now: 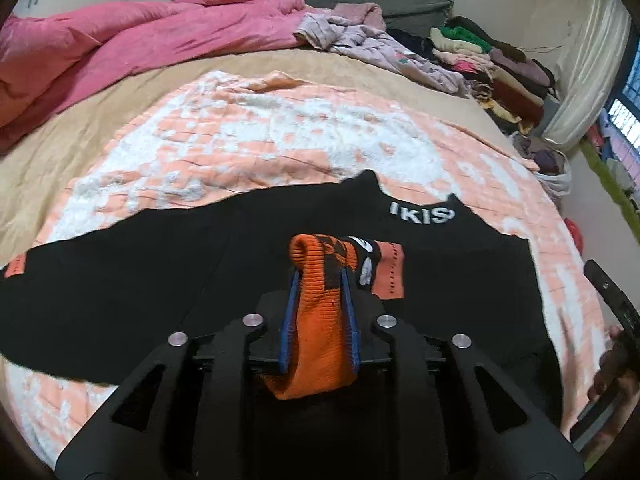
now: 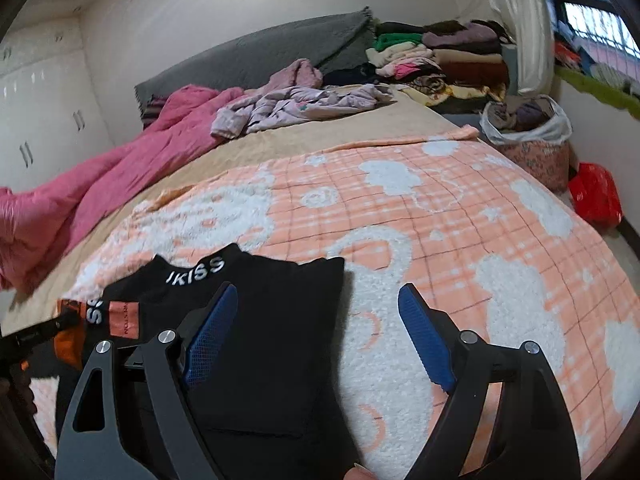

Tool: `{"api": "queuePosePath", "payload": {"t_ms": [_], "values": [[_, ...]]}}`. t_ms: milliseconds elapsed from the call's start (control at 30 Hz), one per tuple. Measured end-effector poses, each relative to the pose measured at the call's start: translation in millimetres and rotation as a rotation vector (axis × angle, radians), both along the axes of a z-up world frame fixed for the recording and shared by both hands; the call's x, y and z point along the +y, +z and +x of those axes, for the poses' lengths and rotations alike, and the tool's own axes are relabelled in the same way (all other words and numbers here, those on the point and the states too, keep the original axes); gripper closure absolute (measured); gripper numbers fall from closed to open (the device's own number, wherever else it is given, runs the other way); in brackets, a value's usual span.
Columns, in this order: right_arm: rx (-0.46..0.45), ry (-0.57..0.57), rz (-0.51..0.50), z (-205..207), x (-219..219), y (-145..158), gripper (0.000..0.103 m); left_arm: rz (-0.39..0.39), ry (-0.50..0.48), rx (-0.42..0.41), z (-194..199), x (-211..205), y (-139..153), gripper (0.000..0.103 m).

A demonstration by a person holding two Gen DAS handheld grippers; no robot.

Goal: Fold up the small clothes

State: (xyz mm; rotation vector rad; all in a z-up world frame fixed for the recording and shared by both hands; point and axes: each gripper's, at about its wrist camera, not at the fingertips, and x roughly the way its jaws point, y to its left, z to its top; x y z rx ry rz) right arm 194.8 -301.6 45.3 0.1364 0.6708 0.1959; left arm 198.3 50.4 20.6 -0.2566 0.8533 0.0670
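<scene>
Now the bed (image 2: 360, 136) fills both views, and spread on it ahead of both sets of jaws lies the peach-and-white blanket (image 2: 460, 216). On that blanket rests the black top (image 1: 120, 292), lettered at the collar, lying beneath the left jaws and under the left finger of the right jaws. The left gripper (image 1: 320, 296) has its jaws clamped on the orange cuff (image 1: 316, 320) of a sleeve, lifted above the body of the top, with the cuff's printed end drooping past the fingertips. The right gripper (image 2: 316, 332) hangs with its jaws wide apart, holding nothing; one blue pad (image 2: 212, 336) stands over the top's near edge and the other over bare blanket.

As a judgement, the sleeve is being carried across the body for a fold. The cuff is thick and bunched between the jaws, so it may slip or land twisted. Dragging it could also pull the whole top askew on the plush blanket, since nothing pins the body down.

Beyond the jaws and well apart from the work lie a pink duvet (image 1: 120, 52), a crumpled lilac garment (image 2: 296, 108) and a stack of folded clothes (image 2: 440, 56); a laundry basket (image 2: 532, 148) stands off to the right. None of them stands in the way.
</scene>
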Motion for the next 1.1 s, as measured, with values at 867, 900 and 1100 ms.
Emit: {"api": "queuePosePath", "payload": {"t_ms": [867,900,1100], "values": [[0.252,0.248,-0.203,14,99,-79,0.021,0.141,-0.107,0.115,-1,-18,-54,0.084],[0.250,0.246,-0.199,13,99,-79,0.021,0.135,-0.106,0.115,-1,-17,-54,0.084],[0.253,0.253,-0.138,10,97,-71,0.019,0.110,-0.093,0.108,-7,-12,-45,0.078]]}}
